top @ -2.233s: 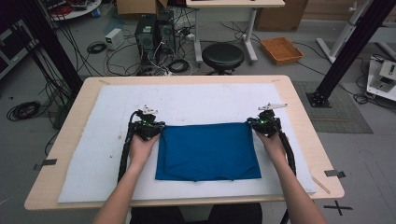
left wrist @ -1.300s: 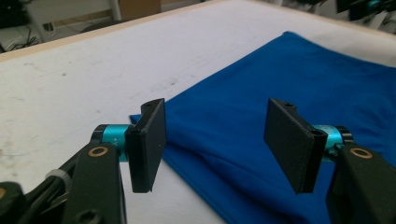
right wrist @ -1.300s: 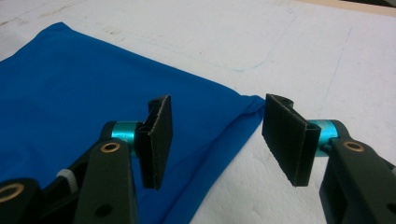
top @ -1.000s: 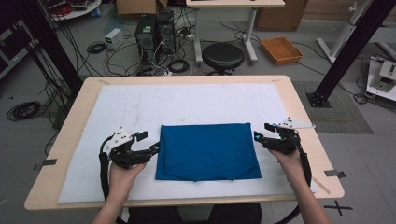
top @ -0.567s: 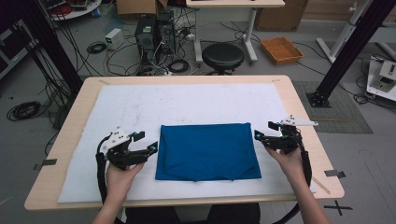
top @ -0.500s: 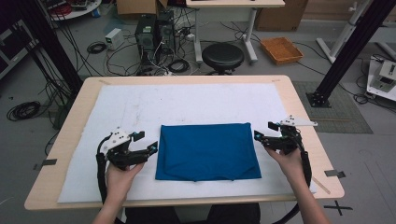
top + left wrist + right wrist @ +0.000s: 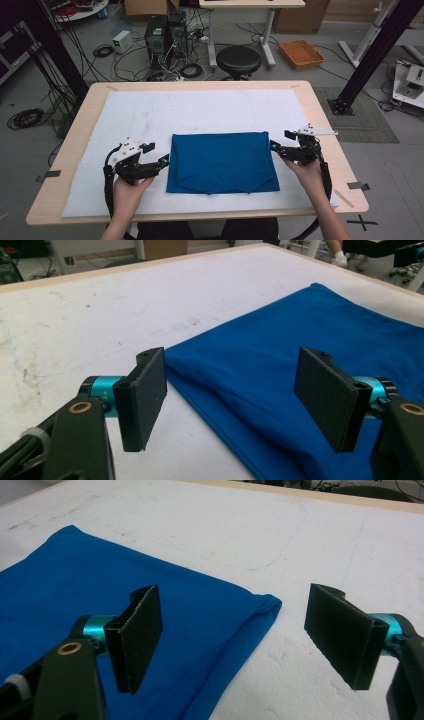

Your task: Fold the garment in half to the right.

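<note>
**Currently: both grippers released beside the folded cloth**

Currently the jaws of the left gripper point(image 7: 230, 400) stand wide apart with nothing pressed between the pads; the near left edge of the blue cloth point(image 7: 310, 365) lies below and between them, untouched. The jaws of the right gripper point(image 7: 250, 640) have just been opening and now stand at full width, with the cloth's right corner point(image 7: 150, 595) below the gap and no fabric held.

In the high view the left gripper point(image 7: 161, 161) sits just beside the cloth's left edge and the right gripper point(image 7: 278, 148) just beside its right edge. The blue cloth point(image 7: 222, 161) lies flat as a folded rectangle near the middle of the white mat point(image 7: 150, 110), which covers the wooden table point(image 7: 320, 120).

Judgement: a fold appears complete and the cloth is released. The step in hand is repositioning. The next move calls for lowering each pair of jaws onto an edge or corner, closing on all layers together, and lifting evenly so that the fold does not shift.
</note>
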The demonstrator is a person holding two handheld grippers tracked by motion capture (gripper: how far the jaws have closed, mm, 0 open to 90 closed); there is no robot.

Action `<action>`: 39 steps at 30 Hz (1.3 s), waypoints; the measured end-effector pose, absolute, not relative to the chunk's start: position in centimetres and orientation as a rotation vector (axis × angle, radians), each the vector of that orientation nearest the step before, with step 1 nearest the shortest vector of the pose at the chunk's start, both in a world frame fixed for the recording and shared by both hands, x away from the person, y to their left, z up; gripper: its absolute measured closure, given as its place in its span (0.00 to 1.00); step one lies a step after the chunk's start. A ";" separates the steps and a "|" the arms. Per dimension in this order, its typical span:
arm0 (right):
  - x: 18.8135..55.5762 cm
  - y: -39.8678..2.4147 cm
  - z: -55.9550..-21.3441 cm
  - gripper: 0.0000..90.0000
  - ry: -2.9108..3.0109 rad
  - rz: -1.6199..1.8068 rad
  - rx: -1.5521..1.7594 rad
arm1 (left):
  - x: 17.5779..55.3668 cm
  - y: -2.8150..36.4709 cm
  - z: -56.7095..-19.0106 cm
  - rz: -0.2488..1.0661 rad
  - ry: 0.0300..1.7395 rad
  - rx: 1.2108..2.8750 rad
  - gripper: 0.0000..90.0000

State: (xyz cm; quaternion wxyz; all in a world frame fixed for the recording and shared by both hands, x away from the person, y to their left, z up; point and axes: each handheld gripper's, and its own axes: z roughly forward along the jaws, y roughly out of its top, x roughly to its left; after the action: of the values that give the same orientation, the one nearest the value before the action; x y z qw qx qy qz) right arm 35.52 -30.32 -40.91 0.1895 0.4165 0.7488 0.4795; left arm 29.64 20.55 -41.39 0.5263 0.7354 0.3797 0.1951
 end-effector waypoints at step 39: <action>35.0 -30.1 -41.1 0.27 2.104 1.340 1.151 | 26.7 16.0 -44.7 0.250 1.268 1.878 0.45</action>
State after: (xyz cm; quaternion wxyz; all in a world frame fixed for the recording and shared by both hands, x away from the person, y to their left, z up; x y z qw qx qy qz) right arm 35.00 -30.09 -41.12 0.1958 0.4109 0.7510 0.4784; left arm 26.73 16.04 -44.73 0.4178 0.7485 0.5053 0.0997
